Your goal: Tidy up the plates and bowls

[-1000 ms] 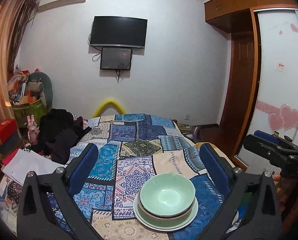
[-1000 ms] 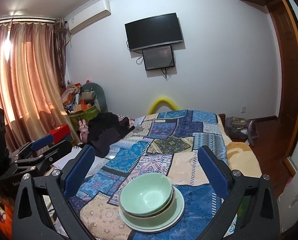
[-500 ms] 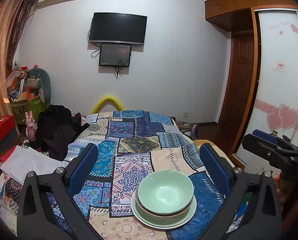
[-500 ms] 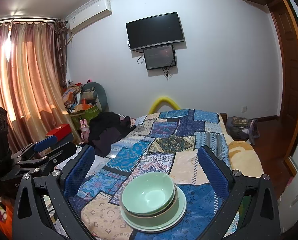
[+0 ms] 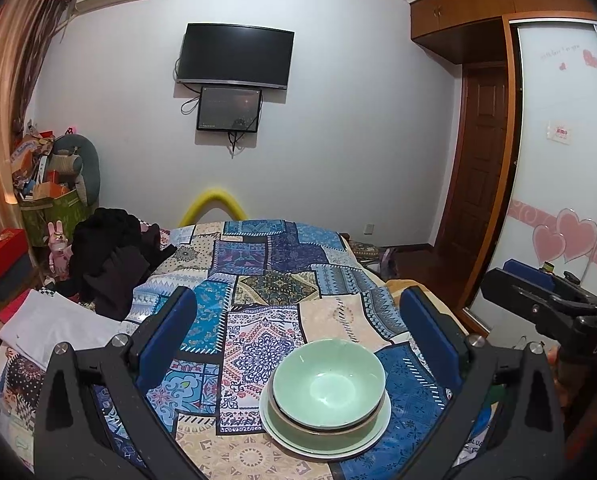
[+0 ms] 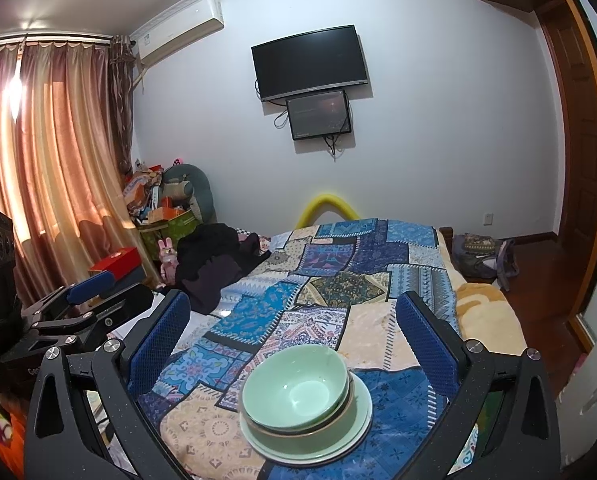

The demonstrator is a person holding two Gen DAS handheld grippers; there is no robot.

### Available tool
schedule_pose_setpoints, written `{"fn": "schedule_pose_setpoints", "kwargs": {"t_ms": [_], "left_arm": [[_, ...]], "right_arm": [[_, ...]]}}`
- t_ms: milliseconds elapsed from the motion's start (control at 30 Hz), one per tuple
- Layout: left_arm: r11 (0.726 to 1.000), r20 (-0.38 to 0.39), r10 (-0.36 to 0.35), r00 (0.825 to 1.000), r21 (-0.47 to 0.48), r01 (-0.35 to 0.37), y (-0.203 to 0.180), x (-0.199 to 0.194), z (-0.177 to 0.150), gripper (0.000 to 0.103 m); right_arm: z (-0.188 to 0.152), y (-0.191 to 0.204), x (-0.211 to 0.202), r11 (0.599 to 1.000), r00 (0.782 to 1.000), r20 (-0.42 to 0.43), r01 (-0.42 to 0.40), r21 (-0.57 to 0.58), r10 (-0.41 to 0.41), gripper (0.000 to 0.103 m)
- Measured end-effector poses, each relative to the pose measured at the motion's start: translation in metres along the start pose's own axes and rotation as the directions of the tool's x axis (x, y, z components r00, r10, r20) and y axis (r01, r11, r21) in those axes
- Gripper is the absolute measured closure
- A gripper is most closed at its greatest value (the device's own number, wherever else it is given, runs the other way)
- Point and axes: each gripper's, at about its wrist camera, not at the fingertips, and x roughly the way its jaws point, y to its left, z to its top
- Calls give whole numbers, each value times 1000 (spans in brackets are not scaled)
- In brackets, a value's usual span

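While both of my grippers hang above the near end of the bed (image 5: 266, 280), I take the room from left to right around it. Left of the bed, curtains (image 6: 46, 168) glow orange beside a heaped box of clutter (image 5: 50, 196), with a red box (image 5: 2, 252) and a pink toy rabbit (image 5: 58, 244) nearer the bed's edge. On the bed's left side lie a pile of dark clothes (image 5: 114, 256) and a white sheet of fabric (image 5: 54, 320). The bed itself wears a patchwork cover in blues and creams. On the wall beyond its far end hang a television (image 5: 234, 54) and a smaller screen (image 5: 228, 109) under it, with an air conditioner (image 6: 182, 28) higher to the left and a yellow arch (image 5: 212, 204) just past the bed's foot. Right of the bed I see a bag (image 6: 482, 256) on the wooden floor, a brown door (image 5: 478, 160) and a wardrobe panel with pink hearts (image 5: 566, 236).

The stack of dishes sits at the near end of the bed: a green bowl (image 5: 328, 380) nested in another bowl, on a plate (image 5: 370, 436). My left gripper (image 5: 298, 336) stands wide apart and holds nothing; the stack lies between its fingers in view, untouched. My right gripper (image 6: 294, 336) is likewise spread and unloaded.
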Motion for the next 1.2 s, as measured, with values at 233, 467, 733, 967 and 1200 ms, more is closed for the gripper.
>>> {"fn": "schedule_pose_setpoints", "kwargs": {"t_ms": [233, 467, 733, 967, 1200], "left_arm": [[1000, -3, -1, 1000, 2, 1, 0, 0, 1, 0], [1000, 1, -10, 1000, 10, 10, -4, -1, 3, 0], [1000, 0, -15, 1000, 12, 15, -4, -1, 3, 0], [1000, -7, -21, 1000, 8, 22, -5, 0, 4, 0], [1000, -13, -25, 1000, 3, 25, -4, 3, 4, 0]], "right_arm": [[-1, 0, -1, 1000, 1000, -3, 0, -1, 0, 0], [2, 0, -1, 1000, 1000, -1, 2, -7, -2, 0], [3, 2, -2, 1000, 1000, 0, 8, -21, -8, 0], [4, 1, -1, 1000, 1000, -2, 5, -21, -5, 0], [3, 2, 0, 1000, 1000, -7, 9, -26, -10, 0]]}}
